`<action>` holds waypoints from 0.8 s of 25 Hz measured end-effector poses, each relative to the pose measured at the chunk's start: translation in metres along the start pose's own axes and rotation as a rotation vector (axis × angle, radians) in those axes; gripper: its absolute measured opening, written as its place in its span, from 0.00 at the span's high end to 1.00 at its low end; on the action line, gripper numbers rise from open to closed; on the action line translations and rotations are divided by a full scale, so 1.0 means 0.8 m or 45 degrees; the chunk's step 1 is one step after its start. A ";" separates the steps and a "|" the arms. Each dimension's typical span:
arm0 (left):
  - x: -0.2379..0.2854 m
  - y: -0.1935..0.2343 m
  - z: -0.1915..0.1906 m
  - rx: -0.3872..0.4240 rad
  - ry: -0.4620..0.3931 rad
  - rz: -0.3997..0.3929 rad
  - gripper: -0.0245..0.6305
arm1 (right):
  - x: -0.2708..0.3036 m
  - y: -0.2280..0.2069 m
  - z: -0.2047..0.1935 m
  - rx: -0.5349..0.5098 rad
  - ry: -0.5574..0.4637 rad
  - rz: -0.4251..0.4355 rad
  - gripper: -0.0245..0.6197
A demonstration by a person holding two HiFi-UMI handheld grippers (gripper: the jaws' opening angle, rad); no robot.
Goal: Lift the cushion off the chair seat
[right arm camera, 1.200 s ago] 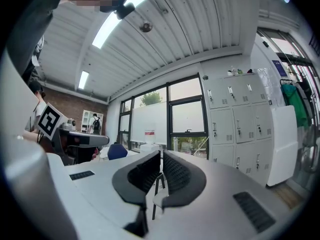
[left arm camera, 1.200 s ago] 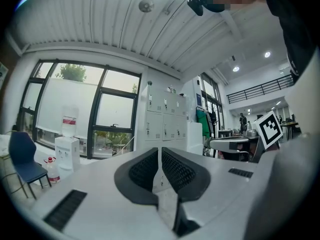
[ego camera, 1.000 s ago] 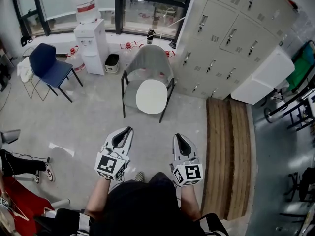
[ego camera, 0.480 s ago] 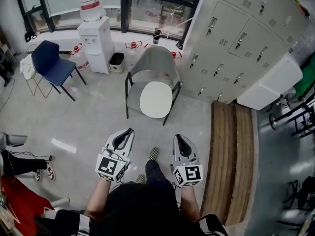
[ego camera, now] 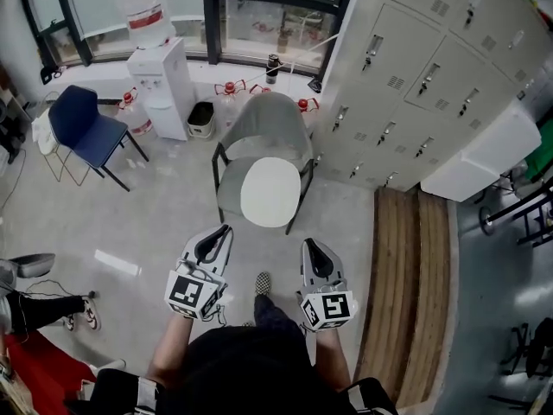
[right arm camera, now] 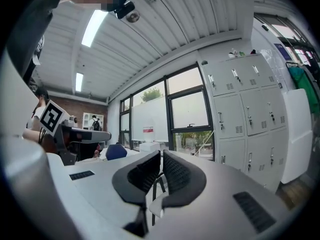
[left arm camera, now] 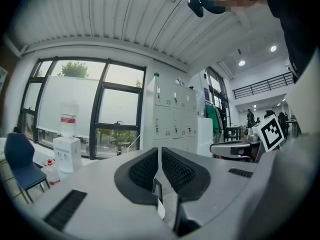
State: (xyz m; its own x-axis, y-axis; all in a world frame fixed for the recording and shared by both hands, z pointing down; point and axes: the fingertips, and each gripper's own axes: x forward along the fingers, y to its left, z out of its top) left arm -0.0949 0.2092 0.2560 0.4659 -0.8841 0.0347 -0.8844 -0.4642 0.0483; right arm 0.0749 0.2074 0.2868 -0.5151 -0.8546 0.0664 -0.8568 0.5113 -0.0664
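Cushion on grey chair, between water dispenser and lockers

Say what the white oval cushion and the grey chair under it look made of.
White oval cushion: matte, even white, likely fabric over foam; texture too small to tell. Grey chair: smooth moulded shell, probably plastic, on thin black legs, seemingly metal tube.

We hold the left gripper and right gripper side by side at lower centre. Both point up-frame, jaws pressed together.
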 end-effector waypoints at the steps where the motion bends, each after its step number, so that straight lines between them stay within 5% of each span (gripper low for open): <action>1: 0.012 0.003 0.000 0.008 0.020 -0.008 0.91 | 0.009 -0.007 0.000 -0.002 0.003 0.002 0.90; 20: 0.199 0.062 -0.020 0.010 0.154 -0.037 0.91 | 0.164 -0.135 -0.011 0.066 0.069 -0.004 0.90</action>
State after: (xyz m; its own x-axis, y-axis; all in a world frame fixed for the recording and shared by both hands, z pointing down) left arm -0.0642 0.0461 0.2802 0.4906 -0.8577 0.1537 -0.8705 -0.4902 0.0433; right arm 0.0996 0.0409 0.3116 -0.5138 -0.8494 0.1208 -0.8570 0.5017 -0.1175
